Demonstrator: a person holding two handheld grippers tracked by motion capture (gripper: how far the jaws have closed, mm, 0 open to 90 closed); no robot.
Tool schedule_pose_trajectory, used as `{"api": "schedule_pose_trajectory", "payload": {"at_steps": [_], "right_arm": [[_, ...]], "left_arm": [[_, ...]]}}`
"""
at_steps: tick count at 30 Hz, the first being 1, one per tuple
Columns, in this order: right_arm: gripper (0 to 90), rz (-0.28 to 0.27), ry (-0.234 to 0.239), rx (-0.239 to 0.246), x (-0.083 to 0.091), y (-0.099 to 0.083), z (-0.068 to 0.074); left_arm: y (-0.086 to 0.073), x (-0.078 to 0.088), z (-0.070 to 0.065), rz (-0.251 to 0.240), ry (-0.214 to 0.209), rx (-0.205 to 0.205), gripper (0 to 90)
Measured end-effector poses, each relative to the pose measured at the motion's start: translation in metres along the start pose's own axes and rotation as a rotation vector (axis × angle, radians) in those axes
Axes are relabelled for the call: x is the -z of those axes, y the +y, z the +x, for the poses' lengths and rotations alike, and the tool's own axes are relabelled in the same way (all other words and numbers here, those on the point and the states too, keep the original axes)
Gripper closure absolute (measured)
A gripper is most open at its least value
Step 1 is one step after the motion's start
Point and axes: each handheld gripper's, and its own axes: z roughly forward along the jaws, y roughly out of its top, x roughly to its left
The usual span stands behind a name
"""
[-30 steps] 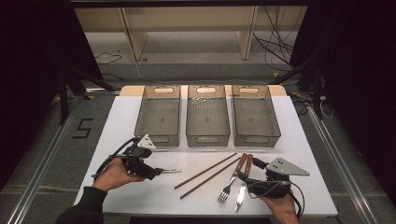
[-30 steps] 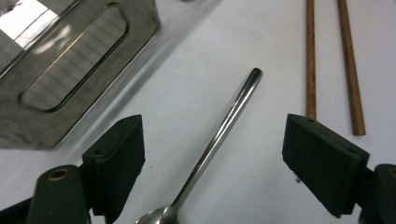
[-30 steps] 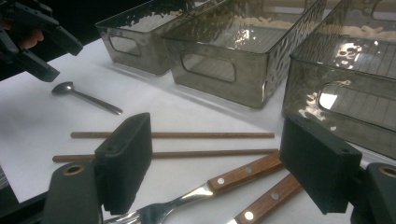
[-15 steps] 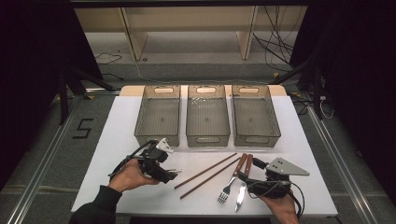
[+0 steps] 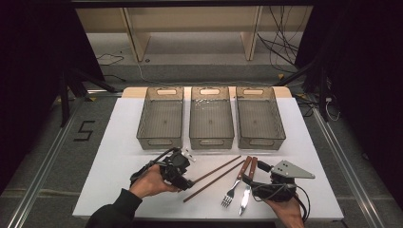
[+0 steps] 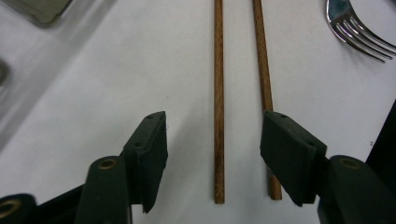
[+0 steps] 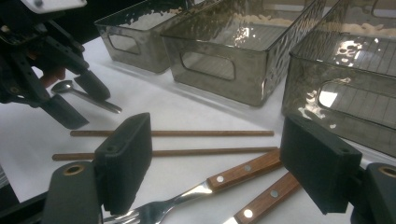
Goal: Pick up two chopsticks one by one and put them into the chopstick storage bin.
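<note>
Lab-like recording space, white table (image 5: 119,142), floor rails (image 5: 43,166), loose cables (image 5: 280,52), dark surroundings

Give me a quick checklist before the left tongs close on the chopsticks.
1. Left tongs over the chopsticks: ok, low over their near ends, jaws apart, having just been closing.
2. Both sticks between the jaws: not ok, one stick lies in the gap and the other runs under the right-hand jaw.
3. Pads touching a stick: cannot tell for the outer one; the inner is untouched.
4. Fork out of the way: ok, it lies off to the side.
5. Right tongs out of the way: ok, open above the fork and knife handles, holding nothing.
6. Bins ready: ok, all three look empty.
</note>
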Motion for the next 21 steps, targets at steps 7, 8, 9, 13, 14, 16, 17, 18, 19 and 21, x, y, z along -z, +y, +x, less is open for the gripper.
{"api": "schedule_pose_trajectory", "payload": {"at_steps": [7, 8, 9, 13, 14, 16, 17, 18, 19, 21], "right_arm": [[26.1, 0.003, -0.002, -0.002, 0.000, 0.000, 0.000], [26.1, 0.003, -0.002, -0.002, 0.000, 0.000, 0.000], [26.1, 0.004, -0.002, -0.002, 0.000, 0.000, 0.000], [26.2, 0.004, -0.001, 0.000, 0.000, 0.000, 0.000], [26.2, 0.004, -0.001, 0.000, 0.000, 0.000, 0.000], [26.2, 0.006, -0.001, -0.001, 0.000, 0.000, 0.000], [26.2, 0.007, -0.001, -0.001, 0.000, 0.000, 0.000], [26.2, 0.006, -0.001, -0.001, 0.000, 0.000, 0.000], [26.2, 0.006, -0.001, 0.000, 0.000, 0.000, 0.000], [26.3, 0.007, -0.001, 0.001, 0.000, 0.000, 0.000]], "left_arm": [[0.008, -0.018, -0.001, 0.076, -0.005, 0.012, 52.0], [0.008, -0.018, -0.001, 0.076, -0.005, 0.012, 53.7], [0.010, -0.020, -0.002, 0.092, -0.007, 0.012, 55.5], [0.013, -0.024, -0.002, 0.113, 0.007, 0.012, 61.4], [0.014, -0.025, -0.002, 0.118, 0.008, 0.013, 63.2], [0.015, -0.025, -0.003, 0.115, -0.001, 0.013, 65.3], [0.016, -0.025, -0.004, 0.123, 0.000, 0.008, 66.0], [0.017, -0.025, -0.004, 0.129, 0.005, 0.008, 66.7], [0.017, -0.025, -0.004, 0.129, 0.005, 0.008, 67.3], [0.019, -0.029, -0.006, 0.141, 0.009, 0.019, 69.1]]}}
